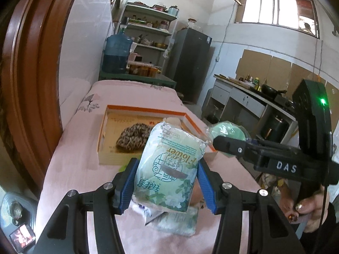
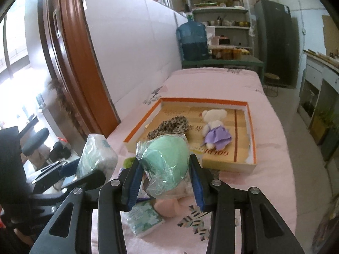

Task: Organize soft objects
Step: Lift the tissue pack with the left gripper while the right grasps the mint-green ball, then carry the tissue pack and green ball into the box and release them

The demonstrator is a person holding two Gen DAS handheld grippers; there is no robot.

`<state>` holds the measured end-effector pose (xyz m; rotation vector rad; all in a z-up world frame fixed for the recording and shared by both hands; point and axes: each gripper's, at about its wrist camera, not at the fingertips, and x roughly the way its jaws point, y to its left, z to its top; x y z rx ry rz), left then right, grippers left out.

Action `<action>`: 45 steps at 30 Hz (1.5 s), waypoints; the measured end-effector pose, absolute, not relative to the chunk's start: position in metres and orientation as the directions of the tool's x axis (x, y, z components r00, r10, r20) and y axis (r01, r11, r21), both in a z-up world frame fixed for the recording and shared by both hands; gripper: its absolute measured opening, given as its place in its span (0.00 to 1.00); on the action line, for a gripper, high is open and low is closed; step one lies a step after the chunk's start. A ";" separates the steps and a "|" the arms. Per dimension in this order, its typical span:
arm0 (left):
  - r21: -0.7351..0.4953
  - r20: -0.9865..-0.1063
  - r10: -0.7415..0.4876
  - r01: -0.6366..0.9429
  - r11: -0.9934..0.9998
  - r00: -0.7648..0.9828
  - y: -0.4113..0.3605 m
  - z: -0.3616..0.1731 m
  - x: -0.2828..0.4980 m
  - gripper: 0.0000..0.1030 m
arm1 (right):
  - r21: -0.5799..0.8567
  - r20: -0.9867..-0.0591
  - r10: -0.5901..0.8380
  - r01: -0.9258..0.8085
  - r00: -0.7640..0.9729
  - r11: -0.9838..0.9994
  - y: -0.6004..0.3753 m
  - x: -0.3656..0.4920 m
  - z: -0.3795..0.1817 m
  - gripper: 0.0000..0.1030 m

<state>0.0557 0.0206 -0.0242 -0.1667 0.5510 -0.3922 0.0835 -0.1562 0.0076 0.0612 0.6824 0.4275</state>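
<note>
My left gripper [image 1: 166,183] is shut on a pale green tissue pack [image 1: 169,165] printed with flowers, held above the pink bedspread. My right gripper [image 2: 166,182] is shut on a mint green soft item in clear plastic wrap [image 2: 165,160]. In the left wrist view the right gripper [image 1: 228,146] shows at the right with that wrapped item [image 1: 226,130]. In the right wrist view the left gripper [image 2: 89,169] shows at the left with the tissue pack [image 2: 96,156]. Ahead lies an open orange-rimmed box [image 2: 251,127] holding a leopard-print cloth [image 2: 169,127] and a white bear in a purple dress [image 2: 215,129].
Below the grippers on the bedspread [image 2: 264,180] lie another tissue pack [image 2: 144,220], a pink soft item [image 2: 167,207] and a small green thing [image 2: 129,162]. A brown door frame [image 2: 72,53] stands left. Shelves, a water jug [image 2: 193,40] and a fridge stand behind the bed.
</note>
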 end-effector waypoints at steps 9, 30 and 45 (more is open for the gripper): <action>-0.264 -0.480 -0.389 0.294 0.919 0.786 0.015 -0.006 0.076 0.53 | 0.191 -0.580 0.389 -0.345 0.716 0.919 -0.167 0.087 0.025 0.42; -0.257 -0.513 -0.339 0.236 0.937 0.789 0.013 0.005 0.141 0.53 | 0.227 -0.583 0.377 -0.302 0.720 0.926 -0.177 0.141 0.036 0.42; -0.275 -0.528 -0.326 0.205 0.939 0.784 0.017 -0.002 0.181 0.53 | 0.236 -0.597 0.373 -0.288 0.710 0.928 -0.172 0.181 0.031 0.42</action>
